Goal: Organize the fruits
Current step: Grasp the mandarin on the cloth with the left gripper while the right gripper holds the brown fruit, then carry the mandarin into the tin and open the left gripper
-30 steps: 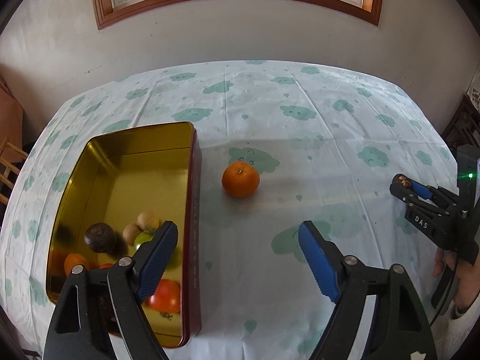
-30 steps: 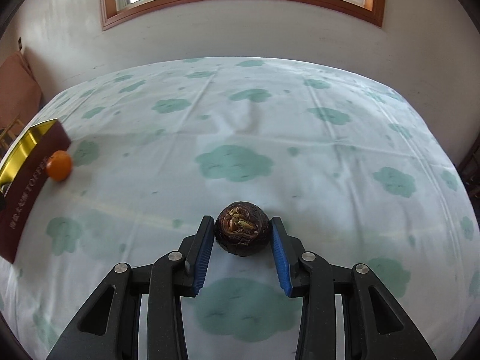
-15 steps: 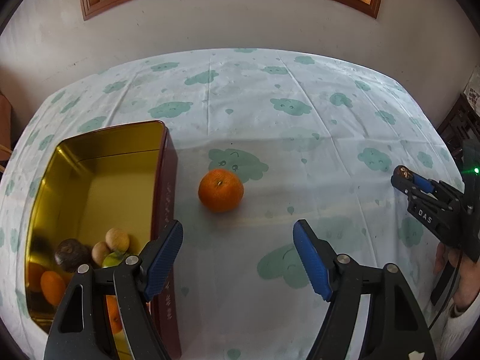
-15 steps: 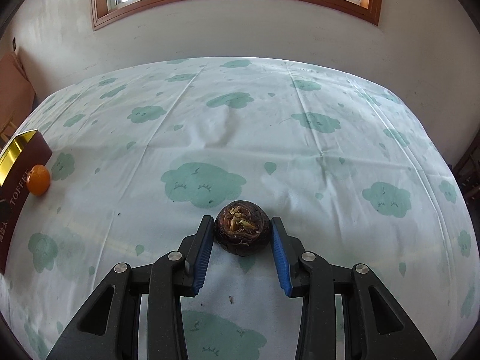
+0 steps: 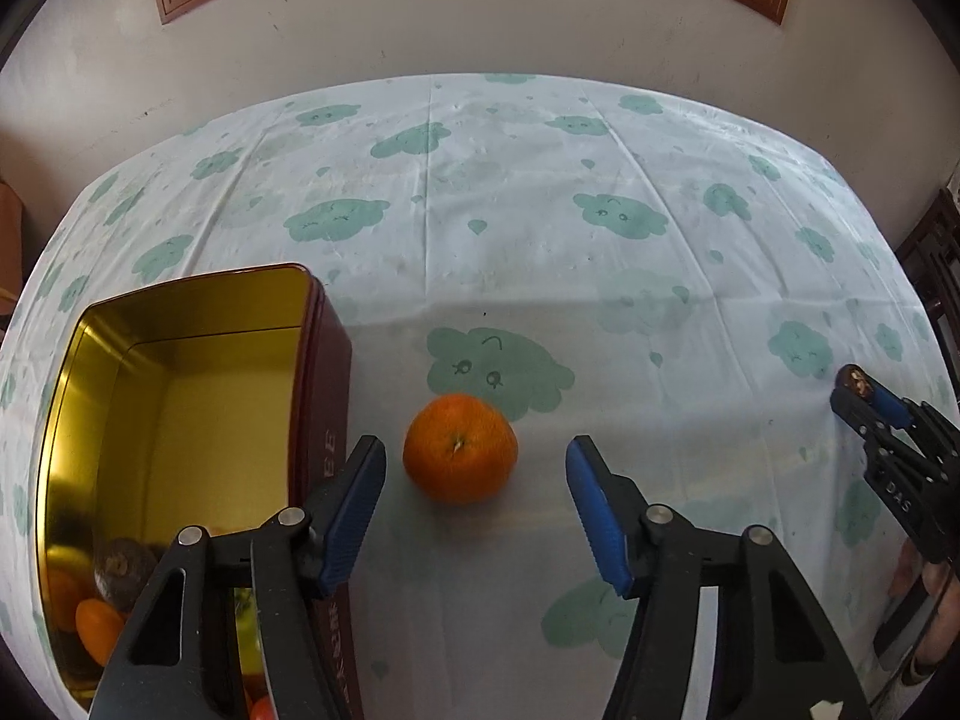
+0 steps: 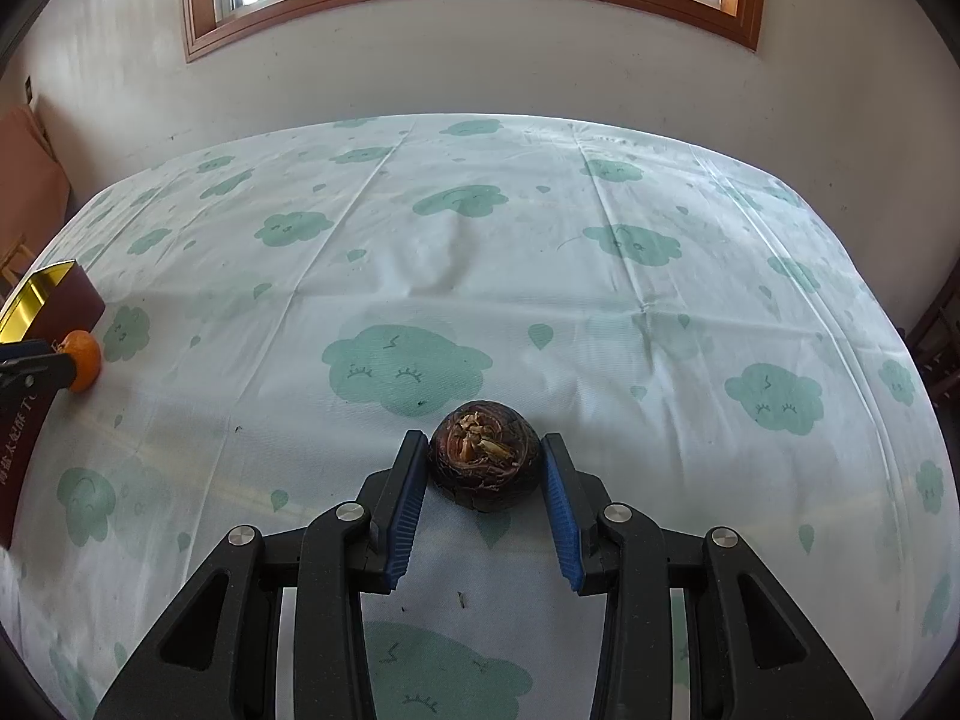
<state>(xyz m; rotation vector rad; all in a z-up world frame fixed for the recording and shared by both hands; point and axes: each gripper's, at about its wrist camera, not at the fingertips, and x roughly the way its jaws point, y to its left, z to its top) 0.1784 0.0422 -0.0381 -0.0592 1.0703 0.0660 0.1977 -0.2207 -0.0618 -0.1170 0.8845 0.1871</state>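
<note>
A mandarin orange (image 5: 459, 456) lies on the cloud-print tablecloth just right of an open tin (image 5: 180, 312), gold inside and maroon outside. My left gripper (image 5: 473, 450) points down over the orange with a finger on each side. Its jaws are closing, and gaps remain between the blue pads and the peel. Several fruits (image 5: 114, 570) lie at the tin's near end. My right gripper (image 6: 483, 441) is shut on a dark brown round fruit (image 6: 483, 462) above the cloth. From the left wrist view, the right gripper (image 5: 858, 390) is at the far right.
The tin's right wall (image 5: 327, 396) stands close to my left finger. A hand (image 5: 924, 576) holds the right gripper's handle. In the right wrist view the tin (image 6: 66, 300) and the orange (image 6: 84, 357) sit at the far left. Wall and window lie beyond the table.
My left gripper has moved forward and down from over the tin to the orange, and its jaws have narrowed around it. The right gripper keeps its hold on the dark fruit.
</note>
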